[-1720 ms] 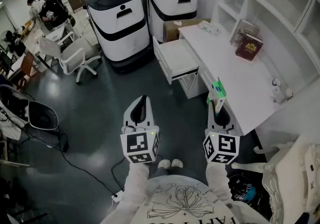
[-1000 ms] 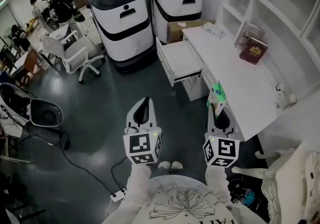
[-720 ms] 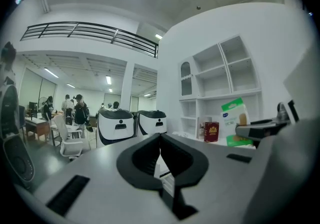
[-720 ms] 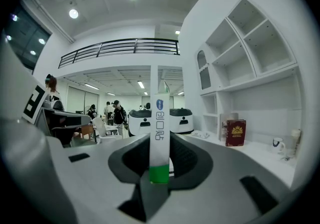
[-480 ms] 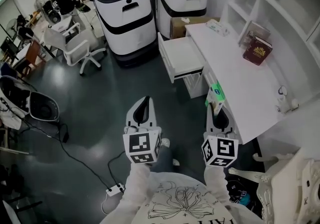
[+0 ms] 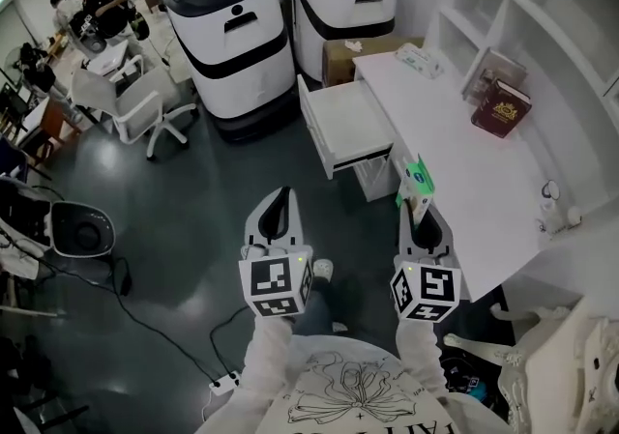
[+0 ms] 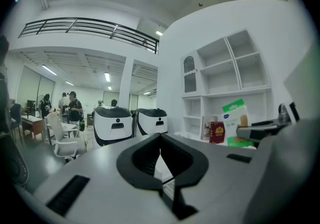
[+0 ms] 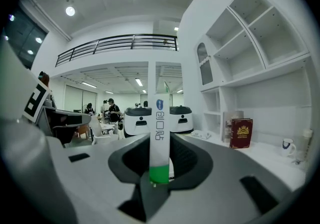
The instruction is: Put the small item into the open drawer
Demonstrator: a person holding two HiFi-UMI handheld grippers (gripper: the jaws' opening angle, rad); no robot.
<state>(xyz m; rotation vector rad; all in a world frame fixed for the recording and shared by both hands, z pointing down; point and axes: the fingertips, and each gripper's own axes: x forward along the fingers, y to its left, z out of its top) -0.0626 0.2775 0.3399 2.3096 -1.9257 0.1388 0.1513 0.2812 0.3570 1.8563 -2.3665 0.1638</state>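
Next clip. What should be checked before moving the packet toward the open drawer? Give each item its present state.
1. Packet clamped in right gripper: ok.
2. Drawer open, inside looks bare: ok.
3. Left gripper shut, holding nothing: ok.
4. Packet above the drawer: not ok, the drawer lies further ahead.
5. Packet clear of the desk edge: cannot tell.

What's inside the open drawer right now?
In the head view the open drawer shows a bare white bottom, with nothing lying in the visible part. Its inner end runs under the desk top, so that strip is hidden.
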